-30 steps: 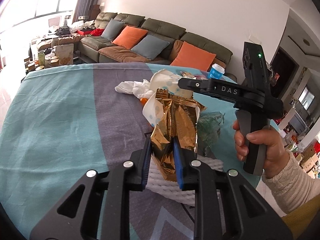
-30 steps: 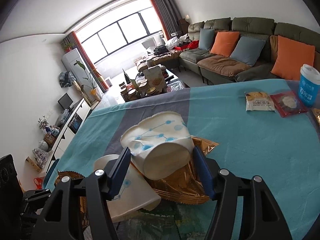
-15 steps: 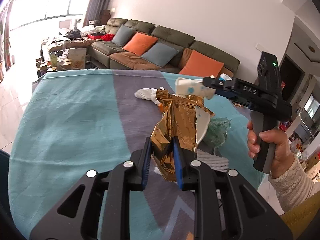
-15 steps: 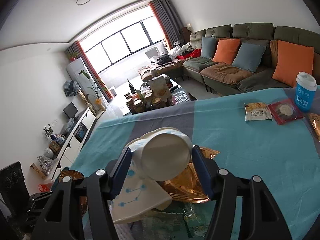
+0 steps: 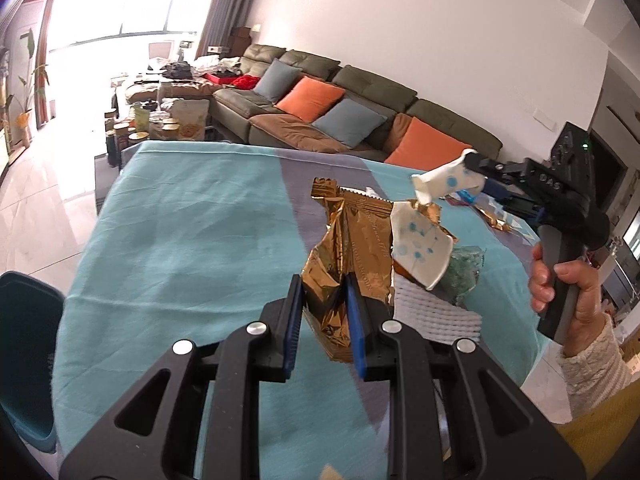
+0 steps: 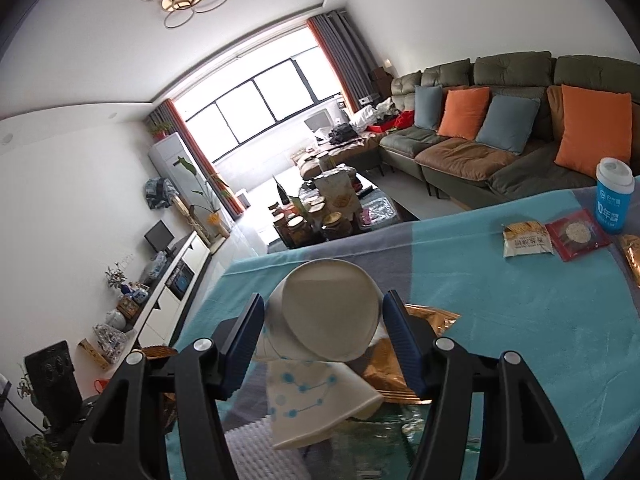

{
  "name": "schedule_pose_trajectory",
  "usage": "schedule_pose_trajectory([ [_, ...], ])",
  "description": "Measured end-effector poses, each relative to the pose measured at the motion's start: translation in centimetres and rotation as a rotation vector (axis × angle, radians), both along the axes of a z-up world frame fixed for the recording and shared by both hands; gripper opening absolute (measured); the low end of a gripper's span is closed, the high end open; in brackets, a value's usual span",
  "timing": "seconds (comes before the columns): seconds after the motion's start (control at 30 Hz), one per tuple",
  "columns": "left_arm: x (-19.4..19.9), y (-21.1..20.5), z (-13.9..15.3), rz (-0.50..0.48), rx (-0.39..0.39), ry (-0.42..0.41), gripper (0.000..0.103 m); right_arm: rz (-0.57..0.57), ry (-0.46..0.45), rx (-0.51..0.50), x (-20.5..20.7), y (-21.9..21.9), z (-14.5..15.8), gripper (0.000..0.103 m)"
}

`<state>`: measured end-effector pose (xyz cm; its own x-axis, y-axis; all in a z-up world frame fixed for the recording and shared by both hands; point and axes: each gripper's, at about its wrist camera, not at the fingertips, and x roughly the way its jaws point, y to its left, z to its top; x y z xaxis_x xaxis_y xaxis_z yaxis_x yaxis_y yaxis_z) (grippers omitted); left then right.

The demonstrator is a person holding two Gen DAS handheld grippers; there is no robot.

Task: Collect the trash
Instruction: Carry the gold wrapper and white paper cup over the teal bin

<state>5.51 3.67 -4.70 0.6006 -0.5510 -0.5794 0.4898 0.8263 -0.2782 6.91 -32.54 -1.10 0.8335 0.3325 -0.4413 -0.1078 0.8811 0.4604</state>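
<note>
Gold foil wrapper (image 5: 347, 256) stands crumpled between the jaws of the left gripper (image 5: 323, 322), whose blue pads press on its lower part at a narrow gap, holding it above the desk (image 5: 192, 240) with its serrated top edge pointing up beyond the fingertips. To the right of those jaws, a white paper cup with blue dots (image 5: 420, 250) lies tilted on its side, its rim turned down and to the right, leaning against the wrapper. Under that cup, just right of the jaws, lie a white ribbed cloth (image 5: 434, 310) and a crumpled greenish plastic bag (image 5: 466, 270).

Farther right, a hand (image 5: 564, 288) in a cream knit sleeve grips the handle of the right gripper (image 6: 320, 322). Its jaws stand at a medium width, closed on a second paper cup (image 6: 330, 318), held on its side with the flat base facing the camera; the pads sit against the cup's walls on both flanks. Below these jaws the lying dotted cup shows again, with gold foil to its right.

Well beyond the right jaws, toward the far right corner of the teal and grey desk cover, sit a pale snack packet (image 6: 526, 240), a red packet (image 6: 576, 234) touching it, and an upright blue lidded cup (image 6: 614, 196).
</note>
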Motion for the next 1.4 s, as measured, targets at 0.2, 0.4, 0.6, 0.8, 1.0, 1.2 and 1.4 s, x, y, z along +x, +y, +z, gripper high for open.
schedule_pose_trajectory([
  [0.2, -0.1, 1.7, 0.3, 0.043, 0.000, -0.009, 0.021, 0.058, -0.038, 0.001, -0.4, 1.8, 1.7, 0.059],
  [0.4, -0.7, 3.3, 0.6, 0.087, 0.013, -0.014, 0.021, 0.152, -0.044, 0.020, -0.4, 4.6, 2.1, 0.059],
  [0.6, -1.2, 5.1, 0.8, 0.132, 0.015, -0.016, 0.021, 0.253, -0.026, 0.042, 0.3, 8.2, 1.3, 0.059],
  [0.8, -1.8, 7.2, 1.1, 0.189, 0.019, -0.020, 0.021, 0.333, -0.016, 0.052, 1.1, 11.4, 0.8, 0.059],
  [1.0, -2.5, 9.5, 0.9, 0.242, 0.022, -0.014, 0.021, 0.397, 0.003, 0.052, 1.8, 14.5, 0.3, 0.059],
  [1.2, -3.2, 11.9, 0.8, 0.303, 0.030, -0.006, 0.021, 0.460, 0.025, 0.057, 2.7, 17.3, -0.1, 0.059],
  [1.4, -3.7, 14.3, 1.1, 0.367, 0.036, -0.010, 0.021, 0.529, 0.026, 0.051, 3.7, 20.7, 0.0, 0.059],
])
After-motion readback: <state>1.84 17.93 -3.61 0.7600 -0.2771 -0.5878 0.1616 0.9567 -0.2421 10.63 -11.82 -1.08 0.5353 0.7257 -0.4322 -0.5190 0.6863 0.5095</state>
